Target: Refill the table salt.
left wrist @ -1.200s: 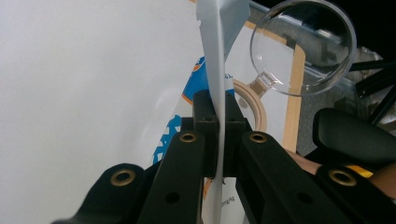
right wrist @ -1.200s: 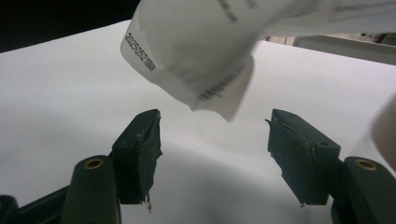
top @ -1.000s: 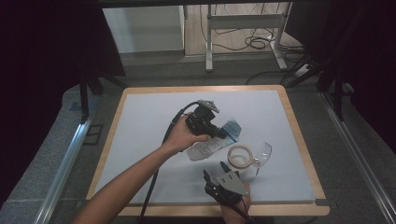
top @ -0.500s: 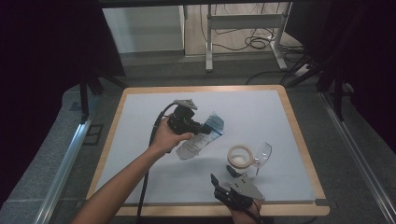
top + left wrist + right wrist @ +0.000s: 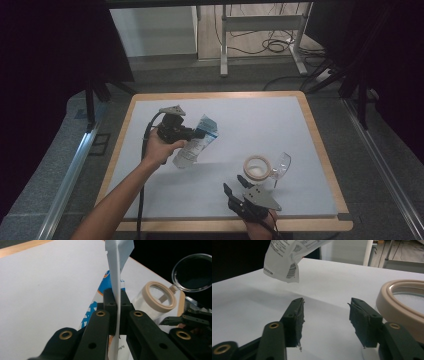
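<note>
My left gripper (image 5: 194,133) is shut on the edge of a white and blue plastic pouch (image 5: 196,146), which hangs tilted just above the white table (image 5: 280,120). In the left gripper view the jaws (image 5: 115,293) pinch the thin pouch edge (image 5: 119,255). A clear jar with a beige rim (image 5: 256,167) lies at the front right, with a clear round lid (image 5: 281,164) beside it. My right gripper (image 5: 233,182) sits near the front edge, just in front of the jar. Its jaws (image 5: 325,307) have just been closing and stand apart with nothing between them; the jar rim (image 5: 399,302) is to their right.
The table has a wooden frame (image 5: 320,150) around its white surface. Beyond the far edge are a dark floor, a metal stand (image 5: 260,35) and cables. A cable trails from the left gripper along the forearm (image 5: 120,200).
The left hand has carried the pouch to the left, away from the jar. The right gripper's jaws have narrowed while the hand stayed near the front edge.
</note>
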